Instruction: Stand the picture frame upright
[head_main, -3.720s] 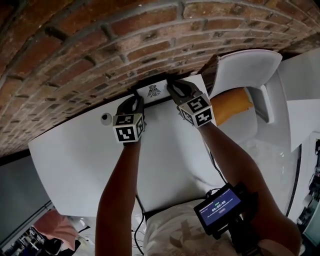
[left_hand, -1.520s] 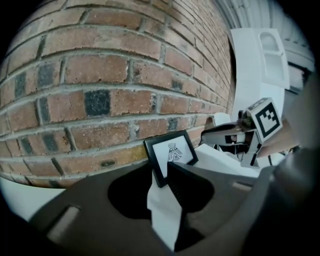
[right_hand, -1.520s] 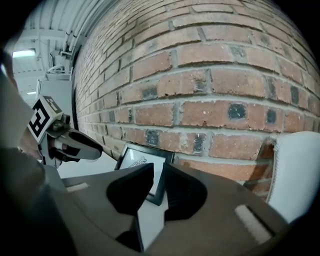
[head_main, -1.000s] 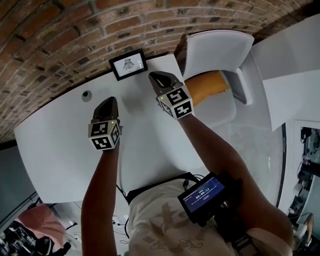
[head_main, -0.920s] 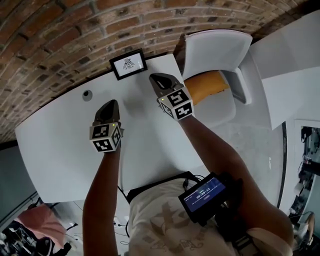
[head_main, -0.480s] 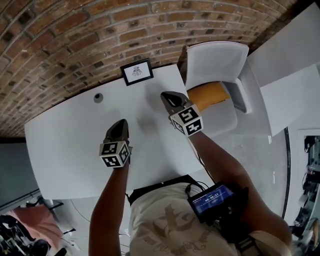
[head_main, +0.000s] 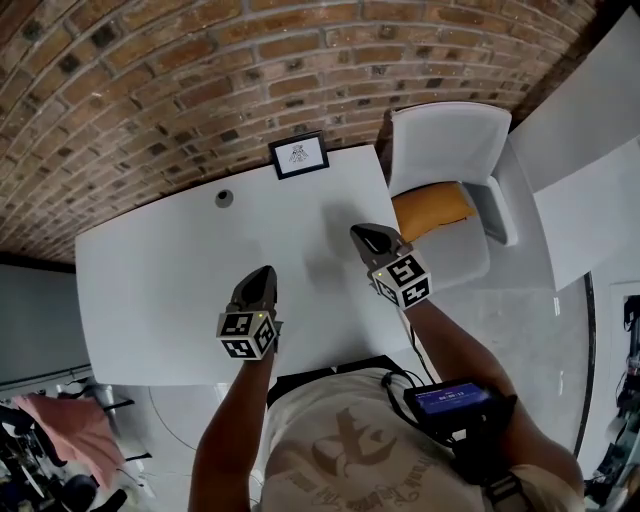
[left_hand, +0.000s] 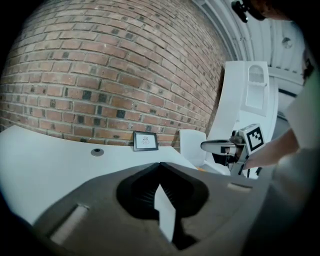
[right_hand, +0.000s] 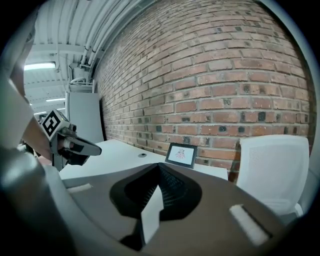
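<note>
Standing on its lower edge, the picture frame (head_main: 299, 155) is at the far edge of the tabletop (head_main: 170, 290), just in front of the brick wall (head_main: 200, 80), with its printed face turned toward the person. Both gripper views show it upright with a slight backward lean. The prop behind it is hidden, so I cannot tell how firmly it is braced.

The left hand-held gripper (head_main: 263, 272) hangs over the near part of the tabletop with its jaws pressed together and nothing between them. The right hand-held gripper (head_main: 361, 233) is the same — jaws together, empty — over the right side of the tabletop, near the white chair (head_main: 450, 150) with the orange cushion (head_main: 432, 208). Both are well apart from the frame.

By my judgement the frame already stands as the task asks, so the step in hand is simply to leave it undisturbed. To do that well, keep both tools off the tabletop, since a knock could shake a light frame on a narrow base. Keep the forearms from sweeping across toward the back edge. If the frame does need correcting, approach it from the sides and hold it by its border — pushing on the face would likely tip it into the wall.
</note>
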